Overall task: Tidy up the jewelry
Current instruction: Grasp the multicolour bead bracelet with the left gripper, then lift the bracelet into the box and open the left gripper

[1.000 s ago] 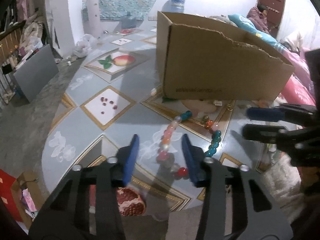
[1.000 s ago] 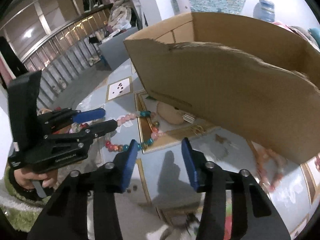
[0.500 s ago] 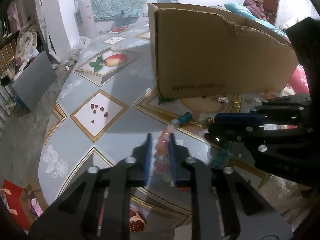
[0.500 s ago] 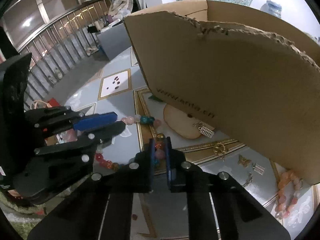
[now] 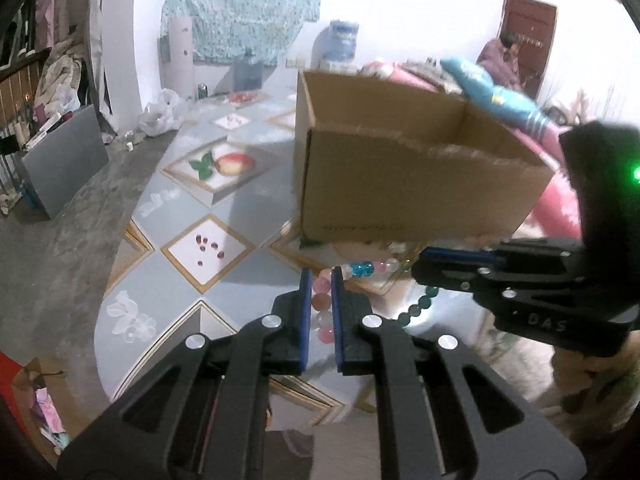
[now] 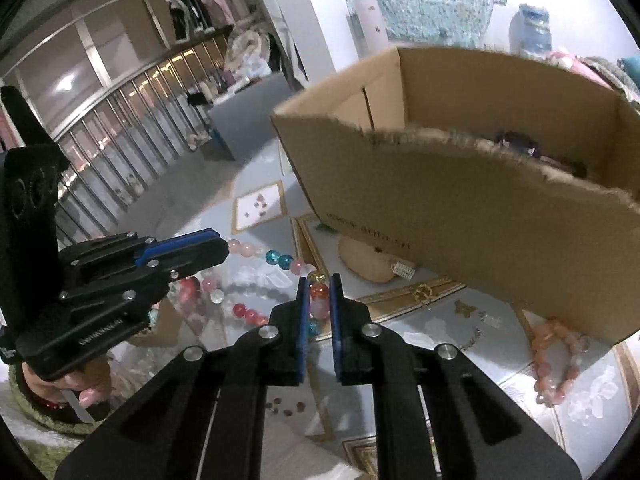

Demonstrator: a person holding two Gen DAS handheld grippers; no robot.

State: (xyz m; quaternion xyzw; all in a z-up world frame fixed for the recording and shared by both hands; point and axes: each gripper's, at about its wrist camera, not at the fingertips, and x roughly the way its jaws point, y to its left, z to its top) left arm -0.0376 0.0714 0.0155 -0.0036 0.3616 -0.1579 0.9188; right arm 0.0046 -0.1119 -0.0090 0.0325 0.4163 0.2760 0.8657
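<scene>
Both grippers clamp the bead necklace (image 5: 320, 302) mid-frame — left gripper (image 5: 320, 280) and right gripper (image 6: 319, 286) each pinching round beads below the cardboard box (image 5: 416, 184) — so pulling apart risks snapping the string, or a slick bead popping free.

Cardboard box (image 6: 480, 216) sits on the table (image 5: 176, 280), behind the bead necklace (image 6: 276, 258). Second bracelet (image 6: 556, 360) lies on the table right of the necklace, just before the box's near wall; small earrings (image 6: 424, 292) lie between them.
</scene>
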